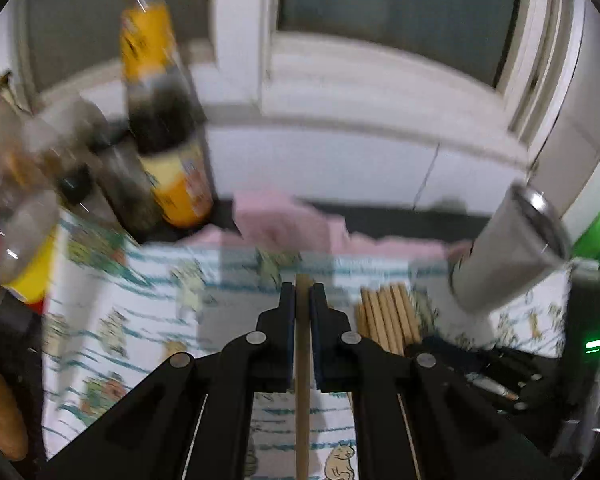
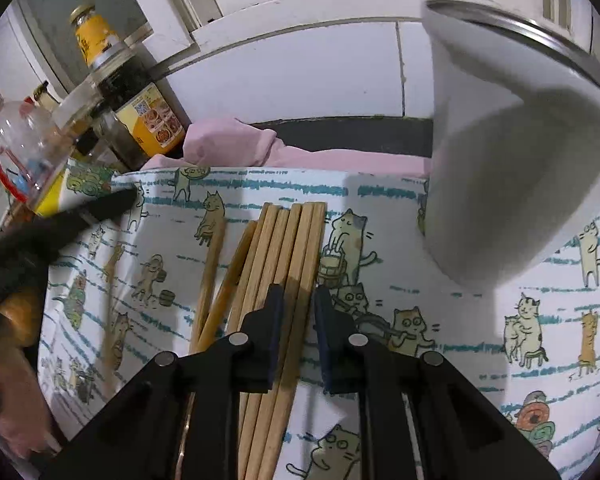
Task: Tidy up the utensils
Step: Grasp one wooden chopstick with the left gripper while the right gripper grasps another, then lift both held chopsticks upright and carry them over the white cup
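My left gripper [image 1: 302,292] is shut on a single wooden chopstick [image 1: 302,380] that runs lengthwise between its fingers, held above the cat-print cloth [image 1: 140,320]. A bundle of wooden chopsticks [image 2: 284,248] lies on the cloth [image 2: 440,320]; it also shows in the left wrist view [image 1: 388,312]. My right gripper [image 2: 298,294] is slightly open just over the right side of that bundle, with chopsticks passing under its jaws. A grey metal cup [image 2: 512,152] stands tilted at the right, also in the left wrist view [image 1: 508,248]. The left gripper shows blurred at the left of the right wrist view [image 2: 100,206].
A tall sauce bottle with yellow label [image 1: 160,120] [image 2: 140,92], a clear plastic bottle [image 2: 24,144] and jars crowd the back left. A pink cloth [image 2: 236,140] lies at the back against the white tiled wall [image 2: 300,76]. Two loose chopsticks [image 2: 216,276] lie left of the bundle.
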### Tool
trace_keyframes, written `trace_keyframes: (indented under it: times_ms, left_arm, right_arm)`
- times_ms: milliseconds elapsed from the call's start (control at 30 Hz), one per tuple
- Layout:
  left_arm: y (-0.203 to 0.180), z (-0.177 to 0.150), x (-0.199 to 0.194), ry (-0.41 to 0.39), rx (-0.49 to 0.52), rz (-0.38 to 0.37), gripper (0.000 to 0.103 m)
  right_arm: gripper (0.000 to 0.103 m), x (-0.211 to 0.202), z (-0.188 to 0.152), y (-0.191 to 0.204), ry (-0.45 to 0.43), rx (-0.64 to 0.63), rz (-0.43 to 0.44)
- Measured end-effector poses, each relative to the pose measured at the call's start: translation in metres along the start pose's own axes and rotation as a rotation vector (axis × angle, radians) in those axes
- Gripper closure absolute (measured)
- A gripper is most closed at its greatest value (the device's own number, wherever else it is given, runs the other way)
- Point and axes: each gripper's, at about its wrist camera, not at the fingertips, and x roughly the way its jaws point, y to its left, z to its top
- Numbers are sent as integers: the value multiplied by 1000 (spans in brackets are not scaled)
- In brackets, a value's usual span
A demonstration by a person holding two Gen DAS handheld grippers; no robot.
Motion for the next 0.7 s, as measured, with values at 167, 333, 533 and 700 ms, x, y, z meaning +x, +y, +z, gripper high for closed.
trace_keyframes:
  times_ms: [167,333,533,700]
  left_arm:
    - [9,11,-49,-147,-12,-26,97]
    - [0,20,-72,-271,-16,-9,97]
    - [-10,21,-96,-358,3,-31,97]
    - [-19,19,-113,-461,21,-34,97]
  right_arm:
    - [85,-6,-3,-9,-7,41,-3]
    - [85,-8,-5,-8,-14,23,-23]
    - [85,-6,-1,-15,-20,64,-35]
    - [85,-4,-1,1,-25,-13,-68]
